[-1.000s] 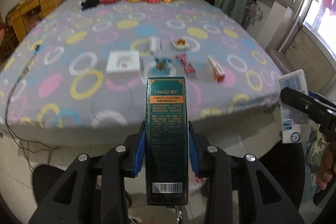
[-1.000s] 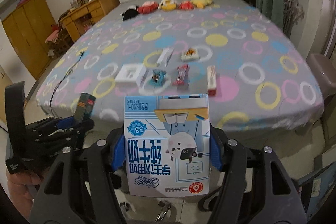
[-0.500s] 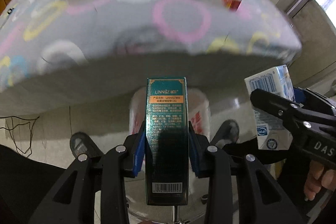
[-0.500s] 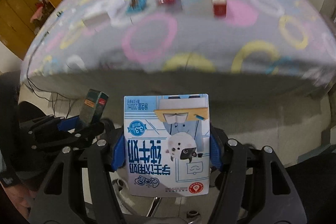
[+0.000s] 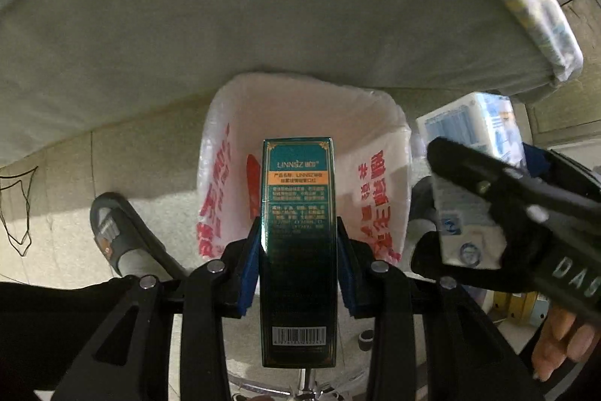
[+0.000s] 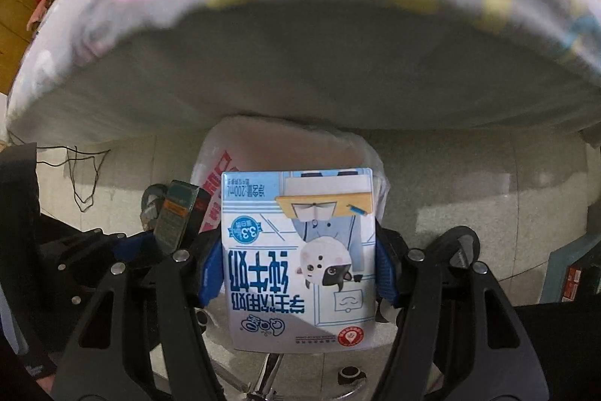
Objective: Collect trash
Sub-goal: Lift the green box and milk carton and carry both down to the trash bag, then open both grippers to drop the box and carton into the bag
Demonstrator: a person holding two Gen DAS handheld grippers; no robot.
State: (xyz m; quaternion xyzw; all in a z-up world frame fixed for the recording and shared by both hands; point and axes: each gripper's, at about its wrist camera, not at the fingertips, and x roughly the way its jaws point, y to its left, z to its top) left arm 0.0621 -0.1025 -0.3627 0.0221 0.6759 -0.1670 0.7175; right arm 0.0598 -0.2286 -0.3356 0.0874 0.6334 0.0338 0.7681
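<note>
The bed's edge (image 5: 263, 36) arched across the top of both my views, its grey side hanging just behind the trash bin (image 5: 398, 138), which stood on the tiled floor (image 5: 142, 153) close against it. Bare floor lay open to the bin's left, up to a slippered foot (image 5: 112, 232) and a loose black cable (image 5: 15, 209) further out.

The bin was lined with a white bag (image 5: 379, 198) printed with red characters; its mouth gaped open, and something red (image 5: 253, 183) showed inside against the left wall, though I could not tell what.

My left gripper (image 5: 298, 258) pinched a dark green box (image 5: 298, 250) by its long sides, blue pads tight against it, the box standing over the bin's mouth. My right gripper (image 6: 298, 269) clamped a blue-and-white milk carton (image 6: 300, 250), print upside down, over the bin's right rim.

A second before, both my views had looked level across the bed, with its ringed cover, plush toys and leftover packets. Since then both hands had dropped and tipped downward, so the bed top slid out of sight and the bin came in below. Both grips stayed unchanged.
</note>
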